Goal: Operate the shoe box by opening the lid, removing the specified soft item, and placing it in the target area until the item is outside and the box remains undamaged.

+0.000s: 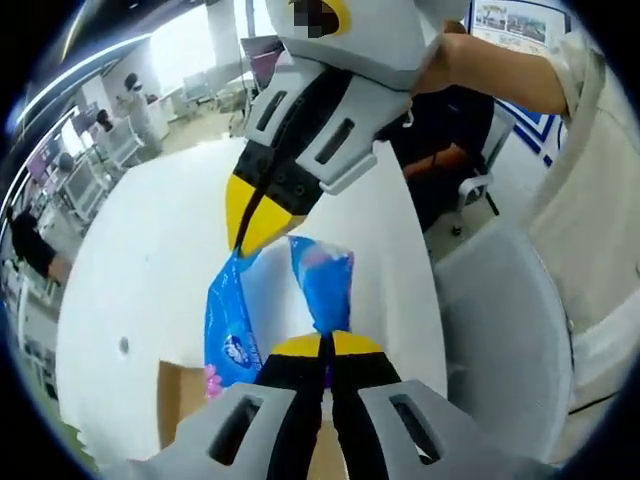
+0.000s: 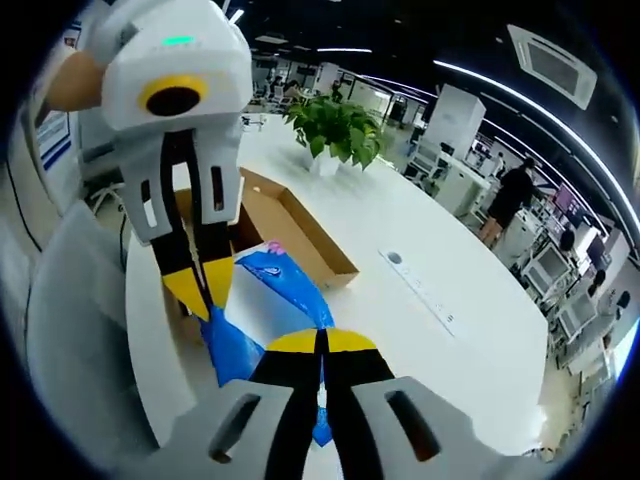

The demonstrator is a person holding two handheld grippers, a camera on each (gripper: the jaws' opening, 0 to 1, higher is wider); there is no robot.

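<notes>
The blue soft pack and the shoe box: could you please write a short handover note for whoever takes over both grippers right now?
Left gripper: shut on the blue soft pack, pinching one end.
Right gripper: shut on the same pack's other end, so the pack hangs stretched between the two above the white table.
Shoe box: open, cardboard interior showing, lying on the table behind the pack; no damage visible.
Done: lid opened, pack lifted out.
Left: set the pack down in the target area, which I cannot identify from these views, then release both grippers.
</notes>
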